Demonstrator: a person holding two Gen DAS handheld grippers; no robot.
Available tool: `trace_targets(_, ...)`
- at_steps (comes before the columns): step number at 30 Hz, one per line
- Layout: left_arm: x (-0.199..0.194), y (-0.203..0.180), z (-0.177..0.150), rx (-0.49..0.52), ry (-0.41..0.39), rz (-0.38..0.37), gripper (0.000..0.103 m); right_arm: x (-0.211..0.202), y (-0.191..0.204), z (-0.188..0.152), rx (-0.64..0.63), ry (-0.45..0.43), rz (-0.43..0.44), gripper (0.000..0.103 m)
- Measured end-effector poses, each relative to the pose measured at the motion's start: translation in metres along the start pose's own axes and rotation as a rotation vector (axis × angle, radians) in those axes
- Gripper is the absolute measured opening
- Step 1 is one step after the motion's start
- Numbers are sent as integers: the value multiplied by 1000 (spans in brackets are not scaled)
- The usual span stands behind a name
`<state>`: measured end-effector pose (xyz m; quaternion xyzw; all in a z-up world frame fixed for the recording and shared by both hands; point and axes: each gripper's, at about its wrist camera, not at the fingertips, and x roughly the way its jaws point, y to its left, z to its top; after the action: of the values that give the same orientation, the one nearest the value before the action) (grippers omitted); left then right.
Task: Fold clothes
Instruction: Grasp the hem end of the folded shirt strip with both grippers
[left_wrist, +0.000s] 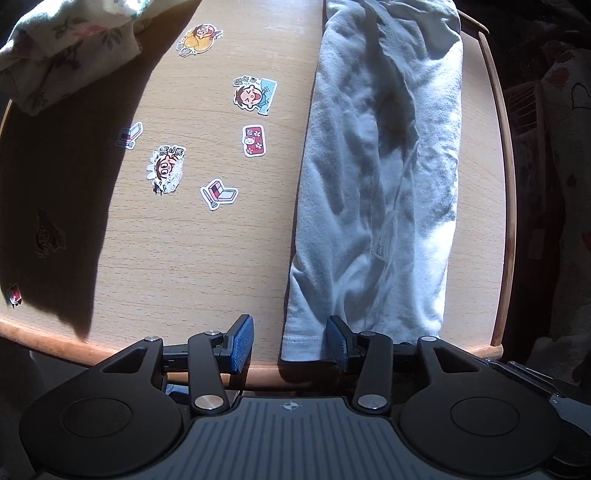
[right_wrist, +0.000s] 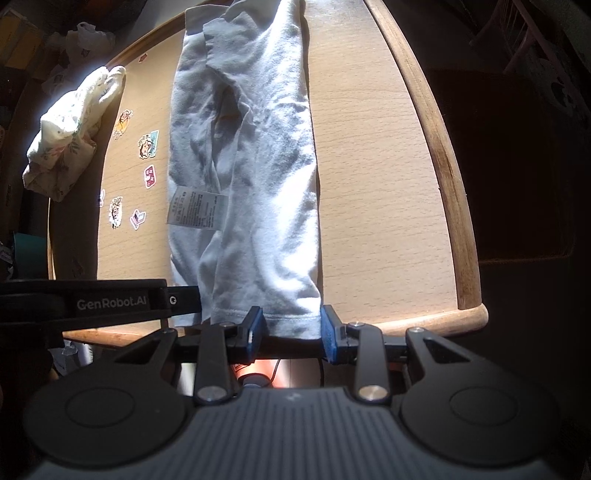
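A white shirt (left_wrist: 380, 177), folded lengthwise into a long strip, lies on the wooden table and runs away from the near edge. It also shows in the right wrist view (right_wrist: 251, 177) with a care label (right_wrist: 197, 208) on it. My left gripper (left_wrist: 293, 341) is open at the near table edge, its blue pads either side of the hem's left corner. My right gripper (right_wrist: 291, 334) is open, its pads either side of the hem's right part at the table edge. The left gripper's body (right_wrist: 110, 302) shows just to the left in the right wrist view.
A floral cloth (left_wrist: 55, 48) lies bunched at the table's far left; it shows in the right wrist view too (right_wrist: 70, 136). Several cartoon stickers (left_wrist: 255, 94) are stuck on the table (left_wrist: 184, 258) left of the shirt. The table's raised wooden rim (right_wrist: 439, 147) curves along the right.
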<state>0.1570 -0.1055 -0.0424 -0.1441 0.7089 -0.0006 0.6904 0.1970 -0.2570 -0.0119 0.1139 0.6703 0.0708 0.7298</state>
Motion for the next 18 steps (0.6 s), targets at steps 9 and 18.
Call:
trace_targets(9,3,5,1,-46,3,-73,46,1,0,4,-45,7,-18,33)
trace_targets(18,10,-7,16,-17,45,-99,24,1,6,2,-77,5,-45,31)
